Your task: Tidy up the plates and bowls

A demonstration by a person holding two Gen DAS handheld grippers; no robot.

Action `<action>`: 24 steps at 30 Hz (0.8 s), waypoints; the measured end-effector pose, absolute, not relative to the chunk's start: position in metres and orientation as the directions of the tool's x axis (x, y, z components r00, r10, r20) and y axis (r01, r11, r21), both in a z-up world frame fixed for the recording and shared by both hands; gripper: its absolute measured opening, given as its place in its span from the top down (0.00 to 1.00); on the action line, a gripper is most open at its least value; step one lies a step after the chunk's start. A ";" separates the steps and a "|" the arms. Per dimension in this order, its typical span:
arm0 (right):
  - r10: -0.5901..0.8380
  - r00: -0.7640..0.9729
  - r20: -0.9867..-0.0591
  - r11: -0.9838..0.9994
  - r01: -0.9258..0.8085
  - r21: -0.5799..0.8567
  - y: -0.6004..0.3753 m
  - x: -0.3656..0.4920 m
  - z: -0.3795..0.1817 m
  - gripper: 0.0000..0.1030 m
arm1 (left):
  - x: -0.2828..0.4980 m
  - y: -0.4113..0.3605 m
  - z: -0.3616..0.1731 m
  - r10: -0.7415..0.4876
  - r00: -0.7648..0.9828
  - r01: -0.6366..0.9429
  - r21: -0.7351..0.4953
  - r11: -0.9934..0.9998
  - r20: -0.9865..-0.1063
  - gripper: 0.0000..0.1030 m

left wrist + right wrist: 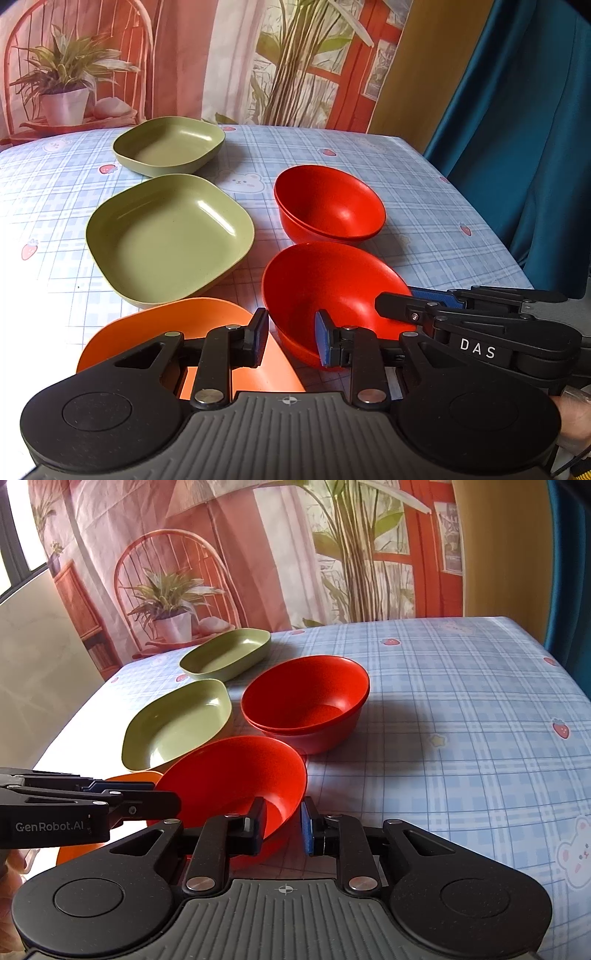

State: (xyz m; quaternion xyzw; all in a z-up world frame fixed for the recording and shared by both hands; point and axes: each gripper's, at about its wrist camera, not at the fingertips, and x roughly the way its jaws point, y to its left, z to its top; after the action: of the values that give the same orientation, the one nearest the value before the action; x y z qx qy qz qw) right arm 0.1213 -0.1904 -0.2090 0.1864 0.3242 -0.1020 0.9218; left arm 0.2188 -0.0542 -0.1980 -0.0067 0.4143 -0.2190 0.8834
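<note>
A near red bowl (325, 291) (236, 775) sits tilted at the table's front. My left gripper (291, 341) is open, its right finger inside the bowl's near rim. My right gripper (283, 825) is open with its fingers either side of the bowl's right rim; it shows in the left wrist view (395, 310). Behind stand two stacked red bowls (328, 203) (306, 698). Two green square plates lie to the left, one near (170, 236) (177, 723), one far (170, 144) (227, 651). An orange plate (184, 332) (133, 777) lies under my left gripper.
The table (424, 221) (461, 720) has a blue checked cloth. Its right edge drops off beside a teal curtain (517, 129). A printed backdrop with a chair and plants hangs behind the far edge.
</note>
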 end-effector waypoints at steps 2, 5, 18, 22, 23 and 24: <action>-0.071 0.772 -0.632 0.910 0.309 0.276 -0.191 0.120 -0.207 0.82 | 0.217 -0.055 -0.196 -0.393 0.566 0.391 -0.183 0.902 -0.725 0.72; -0.077 0.772 -0.630 0.908 0.315 0.275 -0.192 0.119 -0.205 0.82 | 0.216 -0.056 -0.193 -0.398 0.570 0.399 -0.180 0.899 -0.719 0.72; -0.096 0.794 -0.600 0.912 0.311 0.266 -0.191 0.112 -0.192 0.82 | 0.208 -0.056 -0.181 -0.401 0.601 0.423 -0.150 0.894 -0.691 0.72; -0.101 0.800 -0.592 0.913 0.311 0.264 -0.191 0.110 -0.188 0.82 | 0.206 -0.057 -0.177 -0.403 0.610 0.428 -0.145 0.892 -0.682 0.72; -0.103 0.802 -0.588 0.913 0.312 0.265 -0.191 0.110 -0.187 0.82 | 0.206 -0.056 -0.176 -0.405 0.612 0.429 -0.145 0.892 -0.680 0.72; -0.105 0.804 -0.585 0.912 0.312 0.265 -0.191 0.109 -0.186 0.82 | 0.205 -0.056 -0.175 -0.406 0.614 0.431 -0.143 0.891 -0.677 0.72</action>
State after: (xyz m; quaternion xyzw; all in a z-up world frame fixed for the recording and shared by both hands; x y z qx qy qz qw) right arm 0.1090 -0.1907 -0.1857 0.1770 0.2923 -0.1117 0.9332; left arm 0.2052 -0.0565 -0.1751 0.0169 0.3723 -0.2330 0.8982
